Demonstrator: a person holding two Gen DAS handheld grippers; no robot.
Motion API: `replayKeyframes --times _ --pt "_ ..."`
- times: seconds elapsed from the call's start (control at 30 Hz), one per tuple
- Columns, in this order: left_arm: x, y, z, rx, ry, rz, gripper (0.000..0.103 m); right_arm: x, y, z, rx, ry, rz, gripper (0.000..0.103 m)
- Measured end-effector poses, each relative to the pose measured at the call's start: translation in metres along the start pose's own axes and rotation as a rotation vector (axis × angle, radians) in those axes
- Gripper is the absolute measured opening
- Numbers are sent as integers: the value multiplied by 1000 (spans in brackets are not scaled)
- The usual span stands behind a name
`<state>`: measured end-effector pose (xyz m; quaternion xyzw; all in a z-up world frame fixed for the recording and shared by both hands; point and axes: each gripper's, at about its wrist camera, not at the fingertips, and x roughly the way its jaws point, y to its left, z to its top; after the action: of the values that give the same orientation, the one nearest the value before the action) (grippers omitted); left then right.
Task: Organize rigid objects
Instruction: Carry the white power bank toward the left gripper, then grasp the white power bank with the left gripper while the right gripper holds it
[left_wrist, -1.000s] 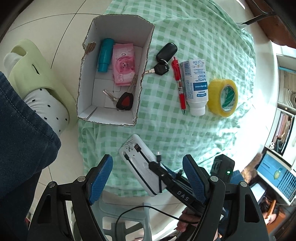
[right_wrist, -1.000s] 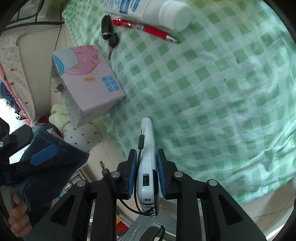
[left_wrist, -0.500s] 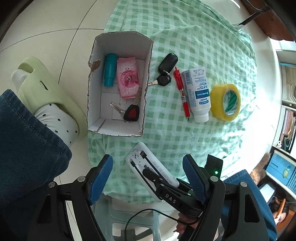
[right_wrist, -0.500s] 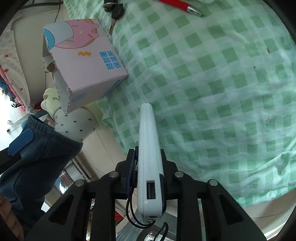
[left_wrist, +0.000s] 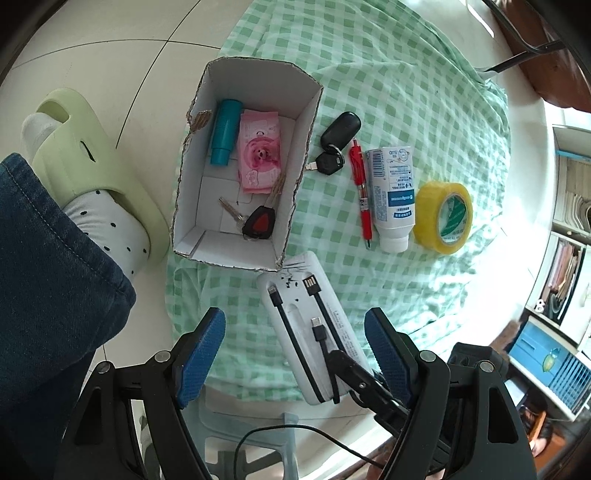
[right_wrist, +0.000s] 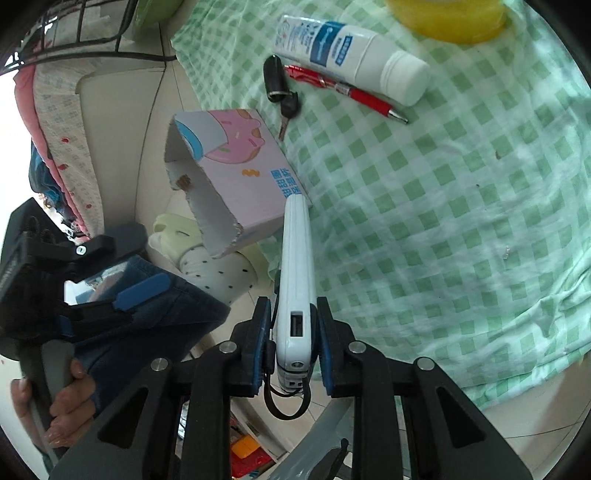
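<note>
The power bank (left_wrist: 312, 328) has moved toward the cardboard box (left_wrist: 243, 162), its tip now at the near corner. Left gripper (left_wrist: 295, 358) hangs spread; right gripper (right_wrist: 291, 347) pinches it. Risk: snagging the box wall, tipping it.

The cardboard box (left_wrist: 242, 166) is open on top. Inside, its near end holds a red key (left_wrist: 258, 223); beside its right wall lie black keys (left_wrist: 334, 142).
</note>
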<state>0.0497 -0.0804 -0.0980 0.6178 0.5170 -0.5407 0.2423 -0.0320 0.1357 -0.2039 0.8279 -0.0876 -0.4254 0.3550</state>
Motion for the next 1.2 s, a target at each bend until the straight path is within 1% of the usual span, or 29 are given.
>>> replayKeyframes --times 0.17,0.3,0.33,0.4,0.43,0.53,0.6,0.67,0.7,0.73,0.83,0.9,1.0,1.07,1.13,1.2 --pt "2 3 1 -16 24 -61 77 -32 15 -5 -8 -89 36 26" --pt "6 8 2 -41 52 -155 77 -48 35 -12 -22 -137 152 26" --pt "5 10 2 -52 54 -183 77 -49 40 -13 -32 -140 166 26" --pt "5 16 2 -70 59 -235 77 -49 52 -14 -54 -147 164 26" --pt "6 18 3 -76 65 -249 77 -47 56 -16 -63 -145 162 26" --pt "10 27 3 -98 77 -234 77 -41 73 -21 -111 -129 165 26" --pt "12 35 4 -125 91 -240 77 -37 89 -25 -181 -123 131 26" --pt "8 42 4 -141 71 -238 77 -32 104 -29 -251 -116 97 26" --pt "5 45 5 -142 47 -227 75 -29 109 -31 -282 -112 79 27" --pt "0 48 4 -142 15 -208 70 -27 112 -33 -308 -107 68 27" --pt "-15 52 3 -119 -68 -195 68 -18 126 -37 -376 -92 48 28" --pt "-26 59 4 -124 -122 -198 67 -14 133 -39 -409 -83 60 28" --pt "-38 72 7 -170 -180 -214 67 -8 139 -38 -429 -51 92 28" --pt "-40 79 9 -199 -198 -223 67 -1 140 -38 -433 -38 83 28" --pt "-35 85 11 -224 -194 -232 67 5 142 -39 -444 -41 73 28" --pt "-28 89 12 -252 -180 -241 67 10 147 -40 -483 -58 57 28"
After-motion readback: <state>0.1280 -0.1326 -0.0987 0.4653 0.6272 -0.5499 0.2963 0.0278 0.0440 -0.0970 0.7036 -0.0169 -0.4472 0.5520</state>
